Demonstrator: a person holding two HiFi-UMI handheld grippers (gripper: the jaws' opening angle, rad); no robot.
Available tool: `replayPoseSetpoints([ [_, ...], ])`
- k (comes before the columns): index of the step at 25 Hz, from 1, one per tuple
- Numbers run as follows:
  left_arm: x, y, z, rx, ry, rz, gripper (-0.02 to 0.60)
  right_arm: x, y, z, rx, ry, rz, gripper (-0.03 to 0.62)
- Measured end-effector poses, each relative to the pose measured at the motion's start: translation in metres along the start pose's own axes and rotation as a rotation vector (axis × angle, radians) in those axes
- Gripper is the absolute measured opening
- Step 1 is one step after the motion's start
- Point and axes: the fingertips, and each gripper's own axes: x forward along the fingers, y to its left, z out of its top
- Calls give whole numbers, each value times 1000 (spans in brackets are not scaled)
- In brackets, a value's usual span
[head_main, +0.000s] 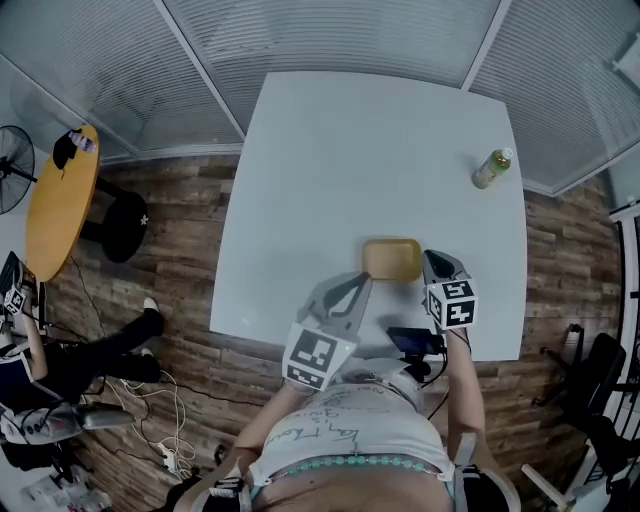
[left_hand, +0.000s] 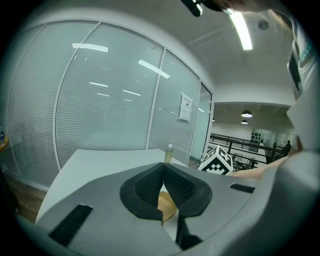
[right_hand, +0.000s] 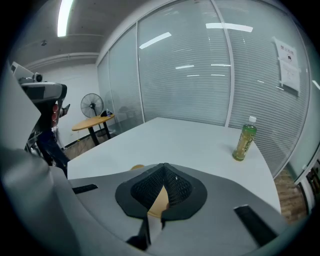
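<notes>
A tan tray (head_main: 391, 259) lies on the white table (head_main: 330, 180) near its front edge. My left gripper (head_main: 360, 281) sits just left of the tray, shut, its tips touching with nothing between them. My right gripper (head_main: 433, 258) is at the tray's right edge, also shut and holding nothing. In the left gripper view the closed pads (left_hand: 150, 187) meet above a sliver of the tray (left_hand: 167, 204). The right gripper view shows the same: dark pads (right_hand: 177, 186) together over the tray (right_hand: 159, 202). A green bottle (head_main: 491, 168) stands upright far right.
The bottle (right_hand: 245, 141) stands near the table's far right corner, close to the glass wall. An orange round table (head_main: 60, 200), a fan (head_main: 12, 165) and a seated person (head_main: 60, 365) are on the wooden floor to the left. A black device (head_main: 415, 342) hangs by my right arm.
</notes>
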Motion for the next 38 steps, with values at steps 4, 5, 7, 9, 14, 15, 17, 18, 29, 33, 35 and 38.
replayPoseSetpoints([
  [4, 1, 0, 0, 4, 7, 1, 3, 3, -5, -10, 7, 21, -3, -6],
  [5, 1, 0, -1, 3, 9, 1, 3, 4, -6, -13, 9, 28, -3, -6],
  [7, 1, 1, -3, 1, 15, 2, 2, 7, -7, -18, 8, 45, -3, -6],
  [9, 1, 4, -6, -1, 22, 7, 3, 13, -8, -25, 2, 66, -7, -6],
  [14, 0, 9, -9, -3, 29, 14, 3, 29, -14, -45, -2, 126, -10, -6],
  [15, 0, 8, -9, 2, 30, 16, 3, 31, -15, -50, -2, 137, -7, -6],
  [17, -1, 6, -8, 14, 29, 24, 3, 35, -18, -58, -6, 157, 0, -6],
  [18, -1, 6, -6, 19, 25, 30, 2, 37, -20, -61, -10, 168, 2, -6],
  [29, -1, 15, -3, 12, 12, 41, 3, 52, -24, -81, -19, 232, 8, -6],
  [33, 5, 18, -4, 32, 23, 47, 3, 52, -26, -84, -11, 229, 7, -6],
  [35, 9, 19, -2, 34, 21, 44, 3, 54, -27, -84, -10, 230, 24, -6],
  [38, 16, 19, -4, 59, 41, 36, 3, 59, -25, -90, -8, 258, 56, 88],
])
